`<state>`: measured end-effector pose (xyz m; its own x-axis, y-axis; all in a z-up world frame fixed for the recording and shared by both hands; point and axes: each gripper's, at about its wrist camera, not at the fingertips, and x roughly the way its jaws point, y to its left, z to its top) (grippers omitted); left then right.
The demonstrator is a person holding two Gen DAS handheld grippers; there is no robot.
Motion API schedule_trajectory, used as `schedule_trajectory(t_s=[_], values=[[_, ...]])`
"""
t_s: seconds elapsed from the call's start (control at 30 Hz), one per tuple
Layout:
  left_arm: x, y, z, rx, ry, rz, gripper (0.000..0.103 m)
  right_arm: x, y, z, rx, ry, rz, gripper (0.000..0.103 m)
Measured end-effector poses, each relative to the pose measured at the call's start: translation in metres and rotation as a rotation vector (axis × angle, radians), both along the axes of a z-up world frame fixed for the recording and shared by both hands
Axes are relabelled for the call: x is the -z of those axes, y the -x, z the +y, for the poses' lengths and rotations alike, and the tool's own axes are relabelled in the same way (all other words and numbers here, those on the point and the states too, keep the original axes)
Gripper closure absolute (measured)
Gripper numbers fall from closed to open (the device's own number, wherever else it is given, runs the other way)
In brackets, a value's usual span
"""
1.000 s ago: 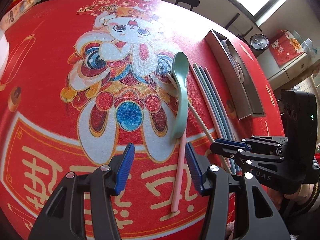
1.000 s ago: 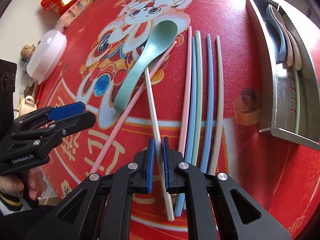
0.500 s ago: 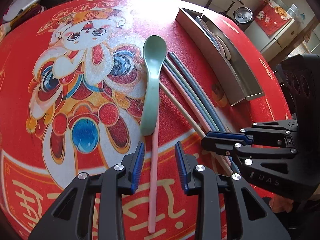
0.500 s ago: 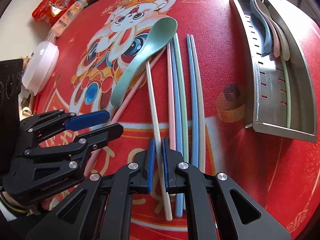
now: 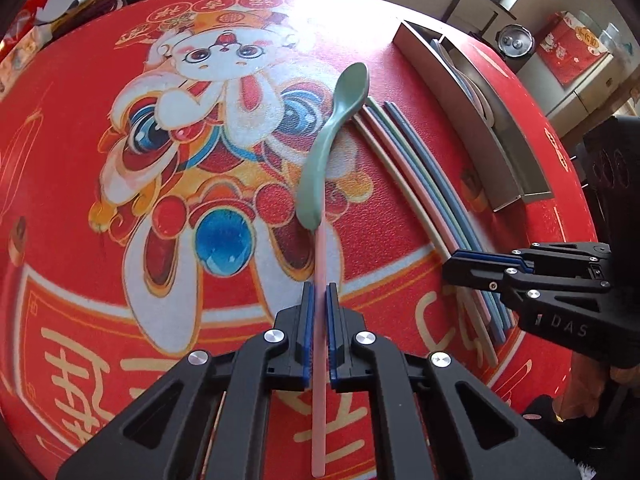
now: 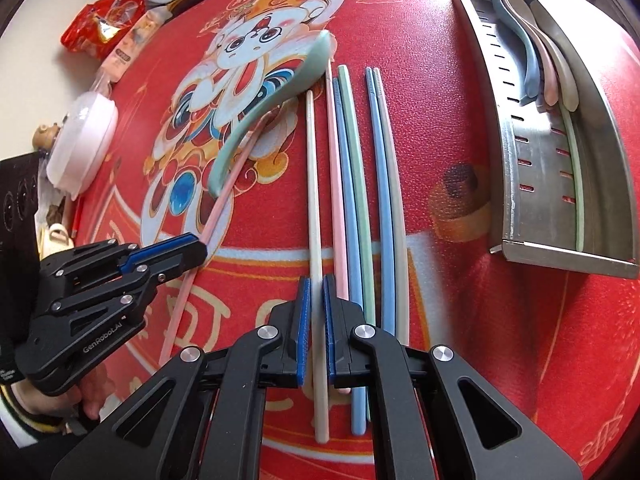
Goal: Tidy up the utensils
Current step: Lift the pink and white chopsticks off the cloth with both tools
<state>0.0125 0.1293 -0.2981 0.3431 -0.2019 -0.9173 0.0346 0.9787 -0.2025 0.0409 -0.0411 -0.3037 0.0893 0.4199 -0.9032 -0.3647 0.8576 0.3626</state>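
- Left wrist view: the left gripper (image 5: pixel 319 300) sits at the bottom centre, its blue pads pinched onto a pink chopstick (image 5: pixel 320 264). Its jaws have just been closing, and the stick now lies between them with no gap to be seen.
- The far end of that pink chopstick runs under the handle of the green spoon (image 5: pixel 334 136), which lies across the rabbit print on the red mat (image 5: pixel 80 184), bowl toward the upper right.
- At the right edge of this view the right gripper (image 5: pixel 452 268) shows from the side, its tips down on the near end of the chopstick row (image 5: pixel 416 168); which stick it has cannot be told from here.
- Right wrist view: the right gripper (image 6: pixel 316 304) is closed tight on a cream chopstick (image 6: pixel 313 184), which lies alone, just left of the others.
- Only this view separates the row: pink, blue and green sticks touching, then a blue and a cream pair (image 6: pixel 382 184) a little to the right.
- It alone looks into the steel tray (image 6: pixel 516 168) at the upper right, holding three spoons (image 6: pixel 536 56) nested together and one green chopstick (image 6: pixel 576 184).
- At the lower left the left gripper (image 6: pixel 200 250) appears from the side, with a hand (image 6: pixel 52 404) behind it; a white lidded dish (image 6: pixel 82 136) and snack packets (image 6: pixel 104 24) sit off the mat.
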Motion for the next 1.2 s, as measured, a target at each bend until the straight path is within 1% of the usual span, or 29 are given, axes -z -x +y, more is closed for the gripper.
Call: schedule_trajectory(t_s=[0.13,0.3,0.43,0.6,0.77,0.87,0.97,1.07,1.2], values=[[0.001,0.005,0.009,-0.033,0.015,0.001,0.095,0.000,0.000,0.000,0.000,0.001,0.001,0.097],[0.000,0.007,0.003,-0.021,-0.040,-0.027,0.095,-0.001,-0.002,0.005,-0.018,0.026,-0.007,0.097],[0.002,0.007,0.006,-0.028,-0.016,-0.036,0.095,-0.002,-0.002,0.012,-0.041,0.061,-0.025,0.097],[0.002,0.009,0.006,-0.024,-0.017,-0.047,0.095,-0.003,-0.005,0.022,-0.073,0.107,-0.052,0.097],[0.002,0.012,0.009,-0.032,0.003,-0.057,0.095,-0.002,-0.005,0.027,-0.086,0.127,-0.062,0.097],[0.002,0.015,0.009,-0.035,0.000,-0.066,0.095,-0.003,-0.003,0.033,-0.113,0.168,-0.082,0.097],[0.001,0.015,0.009,-0.039,0.005,-0.065,0.095,-0.004,-0.004,0.039,-0.127,0.205,-0.081,0.097],[0.000,0.015,0.010,-0.038,0.001,-0.061,0.095,-0.004,-0.007,0.037,-0.114,0.190,-0.060,0.097],[-0.001,0.016,0.006,-0.022,-0.022,-0.058,0.096,-0.003,-0.009,0.030,-0.092,0.156,-0.025,0.097]])
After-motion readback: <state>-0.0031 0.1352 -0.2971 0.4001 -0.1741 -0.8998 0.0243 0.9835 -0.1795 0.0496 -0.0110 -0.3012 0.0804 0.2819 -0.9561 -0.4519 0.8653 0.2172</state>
